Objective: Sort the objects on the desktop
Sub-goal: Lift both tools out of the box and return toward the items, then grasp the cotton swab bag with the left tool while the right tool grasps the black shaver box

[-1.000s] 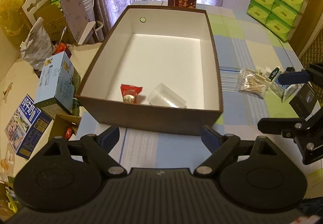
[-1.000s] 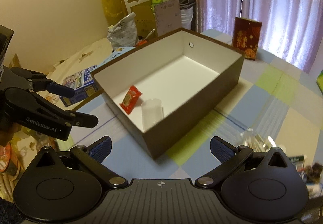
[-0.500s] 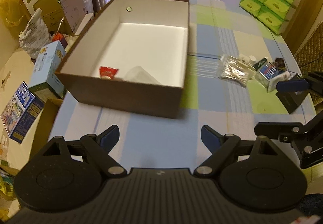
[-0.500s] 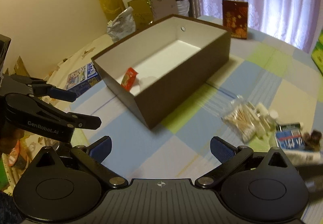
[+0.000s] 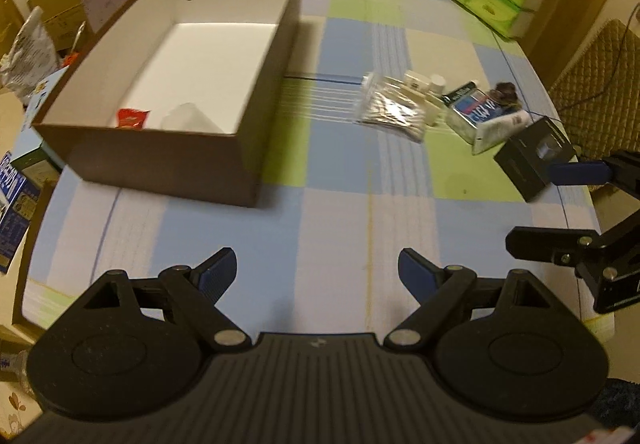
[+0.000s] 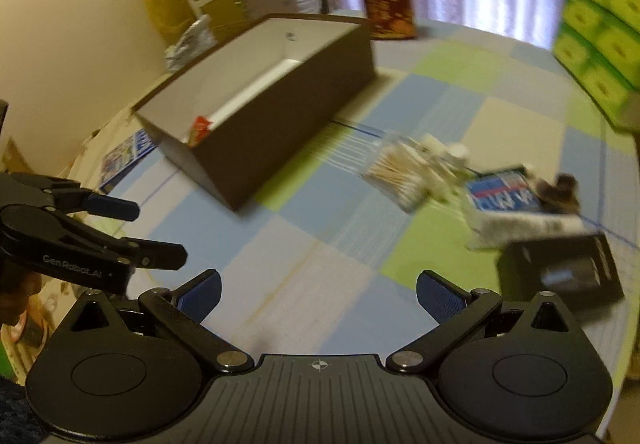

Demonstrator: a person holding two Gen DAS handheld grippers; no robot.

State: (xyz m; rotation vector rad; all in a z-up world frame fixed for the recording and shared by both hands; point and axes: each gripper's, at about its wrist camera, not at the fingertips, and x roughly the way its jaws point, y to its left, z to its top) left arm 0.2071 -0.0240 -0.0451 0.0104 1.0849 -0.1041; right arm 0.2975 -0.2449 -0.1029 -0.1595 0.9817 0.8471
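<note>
1. Brown box (image 5: 160, 164) on the left of the checked tablecloth (image 5: 340, 228) already holds two things: a red snack packet (image 5: 132, 118) and a clear plastic cup (image 5: 188, 120) lying at its near end.
2. Left to sort, I judge – the cluster well right of the box: cotton swab bag (image 5: 394, 110), small white bottles (image 5: 426, 84), blue-labelled pack (image 6: 506, 194), black box (image 6: 560, 272) nearest me.
3. My left gripper (image 5: 316, 272) – jaws wide, nothing held, hanging over bare cloth.
4. My right gripper (image 6: 318, 290) – jaws wide too, empty, black box just beside its right finger, not touching.
5. Both views blurred; small items are hard to name.
</note>
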